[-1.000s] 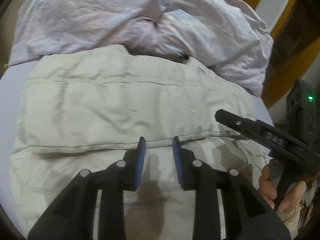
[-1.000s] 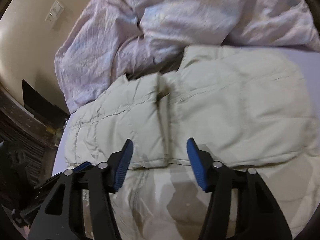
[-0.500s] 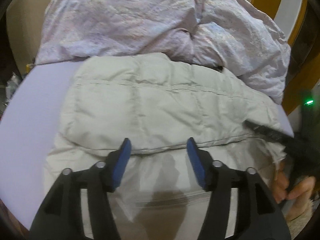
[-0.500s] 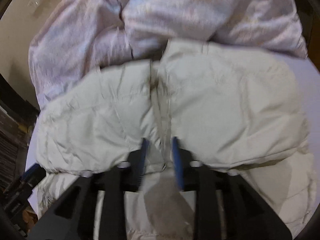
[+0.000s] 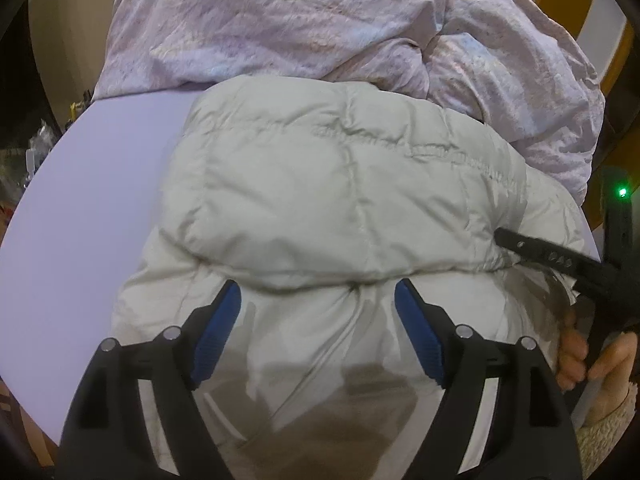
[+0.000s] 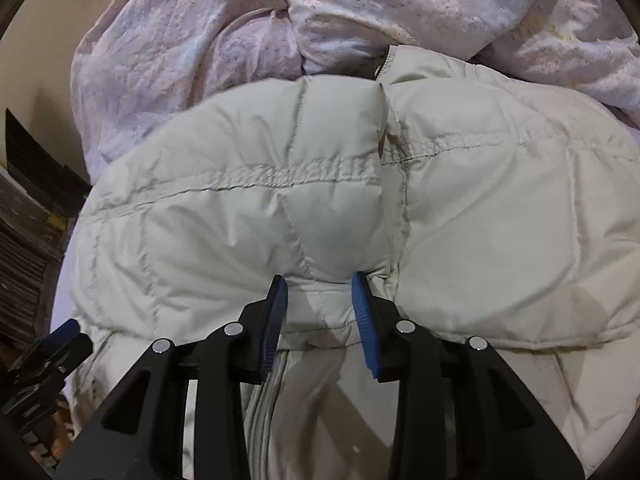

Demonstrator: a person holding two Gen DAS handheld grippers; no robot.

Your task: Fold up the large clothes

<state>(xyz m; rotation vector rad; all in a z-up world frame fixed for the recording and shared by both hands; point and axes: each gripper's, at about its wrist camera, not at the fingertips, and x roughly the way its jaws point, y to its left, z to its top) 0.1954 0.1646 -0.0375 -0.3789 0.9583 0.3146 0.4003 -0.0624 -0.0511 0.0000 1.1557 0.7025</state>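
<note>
A cream quilted puffer jacket point(image 5: 340, 200) lies folded on a pale lilac bed surface point(image 5: 100, 184); it also fills the right wrist view point(image 6: 480, 208). My left gripper point(image 5: 318, 308) is open, its blue pads either side of the folded edge, holding nothing. My right gripper point(image 6: 320, 300) is shut on the folded hem of the jacket, with padded fabric bulging between the pads. The right gripper also shows at the right of the left wrist view point(image 5: 560, 260), with the hand that holds it below.
A crumpled pink-lilac duvet point(image 5: 340, 24) lies heaped behind the jacket, touching its far edge point(image 6: 240, 32). The bed's left edge point(image 5: 36, 280) drops to dark floor. A dark shelf or furniture point(image 6: 28, 200) stands at the left of the right wrist view.
My left gripper opened wide and moved closer over the folded edge. My right gripper closed onto the jacket's hem and gathered it, bunching the padded panels toward me.
</note>
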